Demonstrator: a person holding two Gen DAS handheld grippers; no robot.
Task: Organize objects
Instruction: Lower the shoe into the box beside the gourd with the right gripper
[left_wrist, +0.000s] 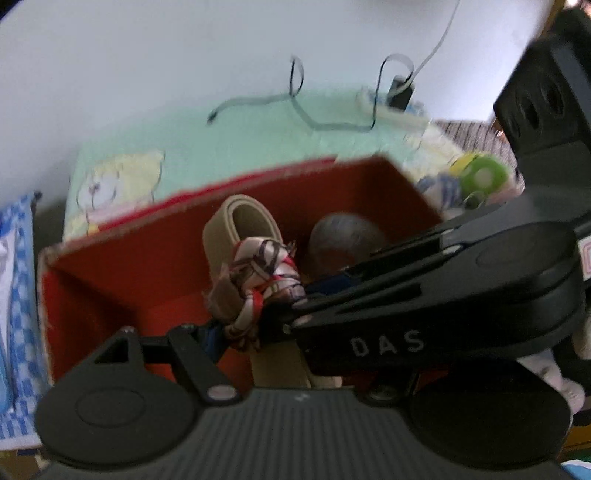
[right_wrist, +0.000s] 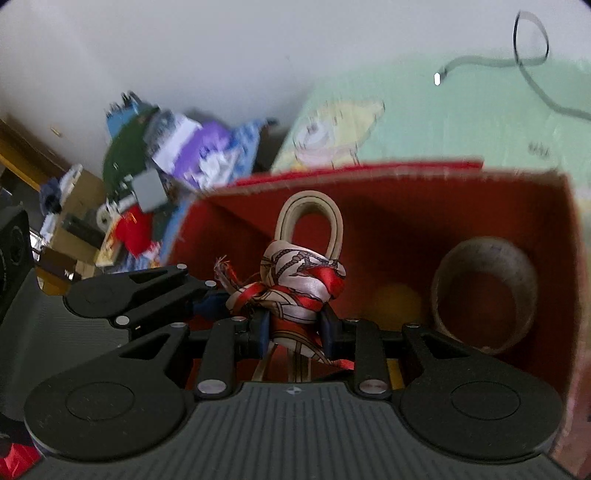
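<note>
A beige belt loop (right_wrist: 310, 206) with a red and white scarf (right_wrist: 295, 284) knotted around it hangs over the open red box (right_wrist: 369, 168). My right gripper (right_wrist: 295, 330) is shut on the scarf, its blue pads pressing from both sides. In the left wrist view the same belt (left_wrist: 240, 221) and scarf (left_wrist: 266, 269) sit between the left gripper (left_wrist: 291, 332) fingers. Its left pad (left_wrist: 211, 338) stands beside the scarf's tail. The right gripper (left_wrist: 295, 314) crosses in front and hides the other left finger. A brown tape ring (right_wrist: 484, 295) lies inside the box.
The box stands on a mint green mat (left_wrist: 240, 125) with a cartoon print. A cable (left_wrist: 258, 99) and a power strip (left_wrist: 388, 110) lie at the back by the white wall. A green round toy (left_wrist: 480, 173) is at right, blue checked cloth (left_wrist: 18, 295) and a pile of clutter (right_wrist: 166, 155) at left.
</note>
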